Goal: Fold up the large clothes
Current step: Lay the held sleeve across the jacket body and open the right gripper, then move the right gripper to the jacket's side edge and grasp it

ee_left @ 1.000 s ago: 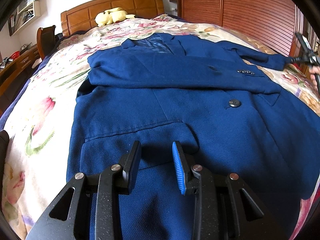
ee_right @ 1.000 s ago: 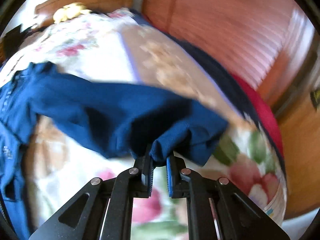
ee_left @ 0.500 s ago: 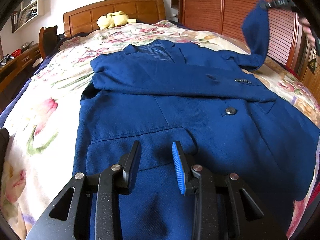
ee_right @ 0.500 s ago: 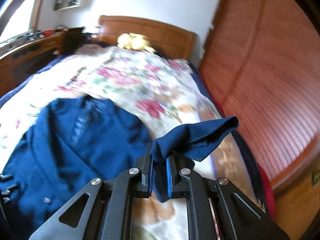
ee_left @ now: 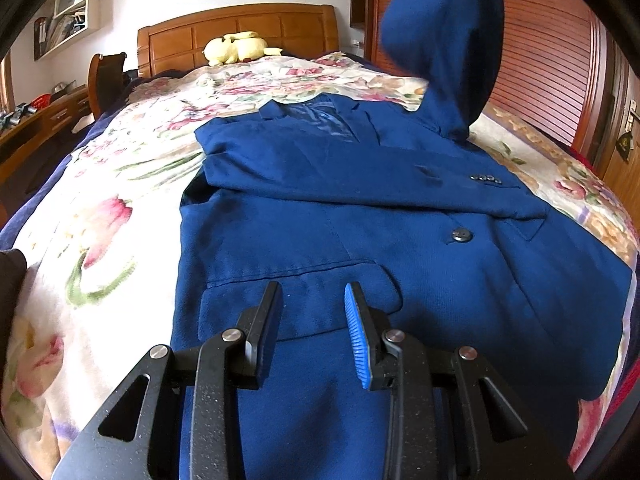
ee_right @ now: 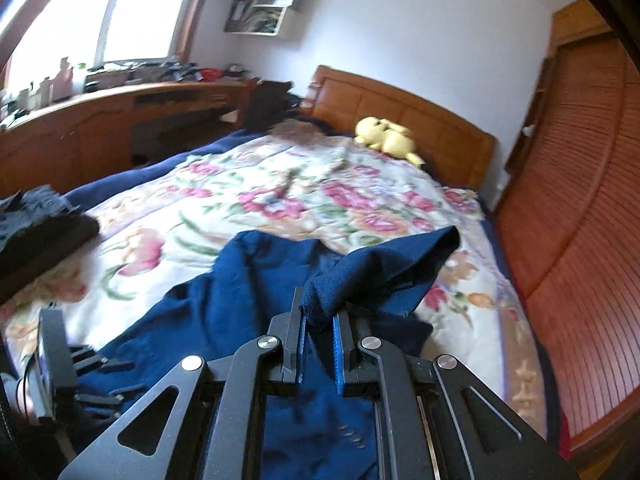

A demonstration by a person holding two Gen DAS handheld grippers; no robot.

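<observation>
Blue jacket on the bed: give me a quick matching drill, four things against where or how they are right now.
Things:
1. raised sleeve
2. other sleeve
3. yellow plush toy
4. left tongs

States:
A. lying folded across the jacket's chest
B. open, over the jacket's lower front
C. pinched in the right tongs, lifted off the bed
D. by the wooden headboard

Pairs: 1-C, 2-A, 3-D, 4-B
</observation>
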